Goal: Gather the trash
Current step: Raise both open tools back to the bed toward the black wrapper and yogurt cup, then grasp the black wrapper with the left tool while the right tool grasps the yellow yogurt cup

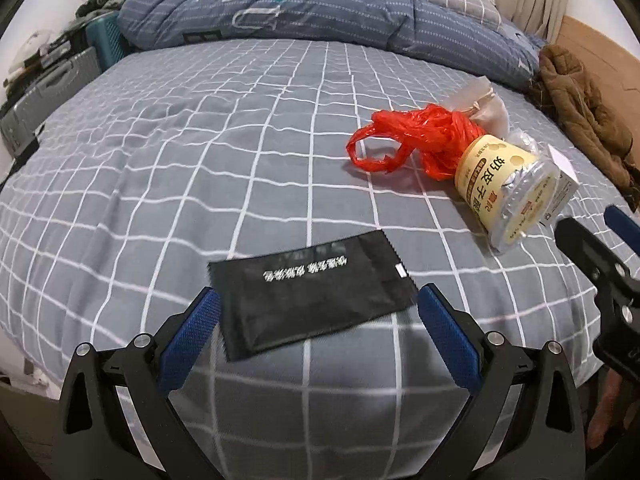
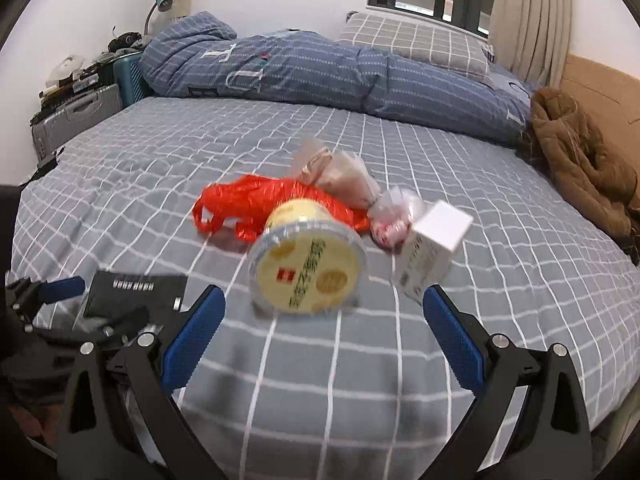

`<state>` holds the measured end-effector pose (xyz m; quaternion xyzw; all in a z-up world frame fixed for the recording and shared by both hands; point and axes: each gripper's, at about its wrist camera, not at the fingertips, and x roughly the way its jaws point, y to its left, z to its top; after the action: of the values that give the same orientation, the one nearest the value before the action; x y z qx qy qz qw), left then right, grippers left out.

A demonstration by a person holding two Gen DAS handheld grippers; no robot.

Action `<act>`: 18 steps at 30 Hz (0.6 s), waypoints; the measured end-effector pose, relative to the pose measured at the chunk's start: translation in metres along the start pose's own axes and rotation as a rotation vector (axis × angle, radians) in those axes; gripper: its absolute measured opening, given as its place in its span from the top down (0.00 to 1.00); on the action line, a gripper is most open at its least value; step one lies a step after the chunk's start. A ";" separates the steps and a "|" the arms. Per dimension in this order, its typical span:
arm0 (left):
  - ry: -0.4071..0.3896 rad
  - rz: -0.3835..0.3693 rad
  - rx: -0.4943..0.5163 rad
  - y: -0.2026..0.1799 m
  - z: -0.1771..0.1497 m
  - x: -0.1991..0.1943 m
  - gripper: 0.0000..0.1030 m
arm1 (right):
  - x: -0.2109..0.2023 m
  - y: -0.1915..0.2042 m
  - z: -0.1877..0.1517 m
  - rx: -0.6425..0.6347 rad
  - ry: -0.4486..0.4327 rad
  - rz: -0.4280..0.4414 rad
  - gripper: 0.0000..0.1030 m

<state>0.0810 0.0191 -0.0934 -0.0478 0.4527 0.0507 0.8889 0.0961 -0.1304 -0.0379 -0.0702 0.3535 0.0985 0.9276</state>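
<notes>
Left gripper (image 1: 318, 298): we see its blue-padded jaws spread wide, one on either side of the black sachet and holding nothing.
Right gripper (image 2: 322, 300): we see it equally wide open and empty, hovering over the bed just short of the tub.
Black sachet (image 1: 312, 290): we note a flat, matte black packet with pinked short edges and a line of white print; it lies flat on the bedsheet (image 1: 200, 152), its long axis running left to right between the left gripper's pads, the right end tilted slightly away.
Tub (image 2: 306, 258): we find a cream-yellow round container with green and red print and a clear lid, lying on its side; its axis runs toward the right wrist camera, lid facing us.
Red bag (image 2: 256, 210): we see crumpled thin plastic directly behind the tub, touching it, handle loops pointing left.
Clear wrappers (image 2: 340, 176): we see them bunched behind the red bag.
White box (image 2: 434, 248): we place it just right of the tub, tilted; motion blur hides its print.
</notes>
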 end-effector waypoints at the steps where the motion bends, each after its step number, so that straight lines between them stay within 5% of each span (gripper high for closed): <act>1: 0.006 0.006 0.003 -0.001 0.002 0.004 0.06 | 0.004 0.001 0.002 -0.004 0.002 0.000 0.07; 11: 0.049 0.056 -0.023 -0.002 0.010 0.029 0.06 | 0.031 0.002 0.013 0.007 0.018 0.009 0.07; 18: 0.075 0.050 -0.035 0.001 0.005 0.039 0.17 | 0.042 -0.001 0.011 0.018 0.042 0.017 0.07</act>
<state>0.1079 0.0221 -0.1218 -0.0538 0.4858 0.0791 0.8688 0.1344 -0.1235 -0.0578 -0.0608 0.3745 0.1018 0.9196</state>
